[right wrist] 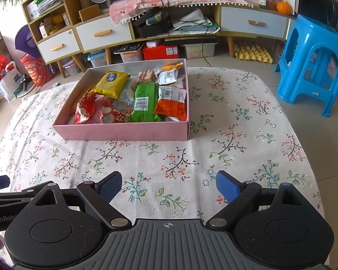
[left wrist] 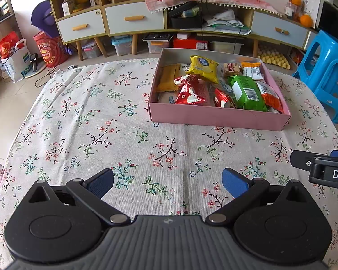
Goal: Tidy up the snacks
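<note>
Nearest the lens: left gripper (left wrist: 167,183), blue pads spread wide, nothing between them, hovering over the floral tablecloth (left wrist: 101,135). Right gripper (right wrist: 169,185) likewise wide open and empty, just beside the left one; its black finger shows at the right edge of the left wrist view. Both point down toward the cloth, well short of the pink box (right wrist: 124,130). Box sits toward the far side of the table, open-topped, with the snacks piled loosely inside: yellow packet (right wrist: 111,84) on top at the rear left, green packet (right wrist: 144,102) in the middle, orange packet (right wrist: 172,105) to its right, red wrappers (right wrist: 94,111) against the near wall. No loose snack visible on the cloth. Judgement: either nearly done or not yet started; cannot tell which from this alone. If sorting inside the box is the step, approach from above the near wall, take the topmost packet first (yellow), pinch it by a crimped end, not the puffed middle. Steady the box wall with the free gripper, since a light carton may slide on cloth.
</note>
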`<move>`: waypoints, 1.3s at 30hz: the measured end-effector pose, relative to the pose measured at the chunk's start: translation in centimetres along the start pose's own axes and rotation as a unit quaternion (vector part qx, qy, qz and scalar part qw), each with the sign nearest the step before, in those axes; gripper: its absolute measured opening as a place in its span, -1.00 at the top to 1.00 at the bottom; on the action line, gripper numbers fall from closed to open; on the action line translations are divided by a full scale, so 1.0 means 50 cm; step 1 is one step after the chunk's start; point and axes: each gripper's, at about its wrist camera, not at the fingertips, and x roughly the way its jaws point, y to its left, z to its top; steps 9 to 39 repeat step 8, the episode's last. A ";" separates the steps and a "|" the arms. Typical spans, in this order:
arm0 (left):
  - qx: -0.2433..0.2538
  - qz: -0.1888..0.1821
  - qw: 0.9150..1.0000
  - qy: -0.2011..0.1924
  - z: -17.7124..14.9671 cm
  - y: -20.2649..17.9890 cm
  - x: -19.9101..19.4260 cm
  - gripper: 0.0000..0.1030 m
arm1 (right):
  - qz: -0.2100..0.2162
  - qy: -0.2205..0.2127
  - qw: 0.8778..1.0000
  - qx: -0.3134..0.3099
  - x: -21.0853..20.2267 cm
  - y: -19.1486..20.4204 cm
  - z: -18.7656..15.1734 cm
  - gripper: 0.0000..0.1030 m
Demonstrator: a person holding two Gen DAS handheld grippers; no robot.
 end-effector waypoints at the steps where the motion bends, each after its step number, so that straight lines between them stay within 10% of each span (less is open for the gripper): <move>1: 0.000 0.000 1.000 0.000 0.000 0.000 0.000 -0.99 | 0.000 0.000 1.000 0.000 0.001 -0.001 0.000 -0.79; 39: 0.002 -0.003 1.000 0.002 -0.001 0.000 0.000 -0.99 | 0.001 0.002 1.000 0.000 0.001 0.000 0.000 -0.79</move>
